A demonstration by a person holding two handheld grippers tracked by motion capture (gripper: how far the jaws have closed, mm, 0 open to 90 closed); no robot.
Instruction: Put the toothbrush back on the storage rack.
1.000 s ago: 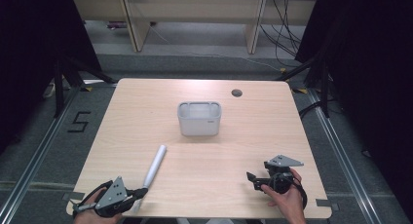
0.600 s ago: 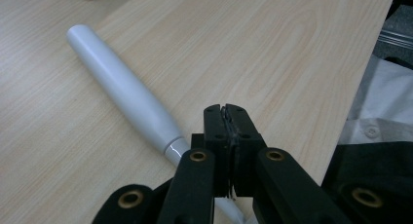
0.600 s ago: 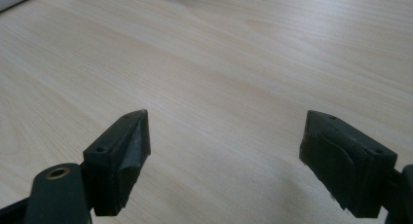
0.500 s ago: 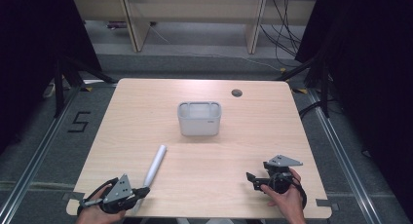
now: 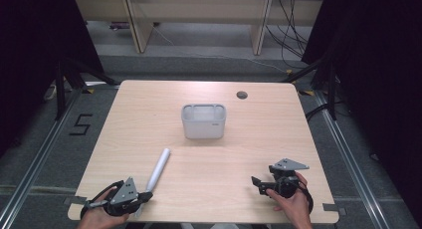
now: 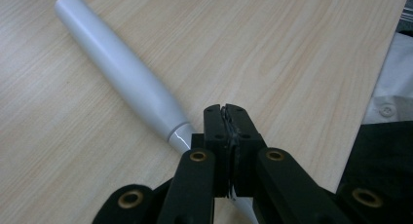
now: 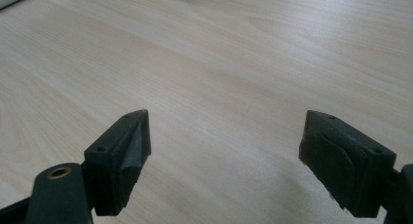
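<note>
Where overhead blurs: pinched-together left gripper

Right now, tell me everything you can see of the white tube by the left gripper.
The white tube is a long, smooth, glossy cylinder, plastic by its look, with a rounded far end and a narrow band near the close end. It lies flat on the wooden table, angled from the near left corner toward the grey bin, well apart from it. The left gripper sits at its close end, fingers shut together; whether they pinch its tip is hidden beneath them.
</note>
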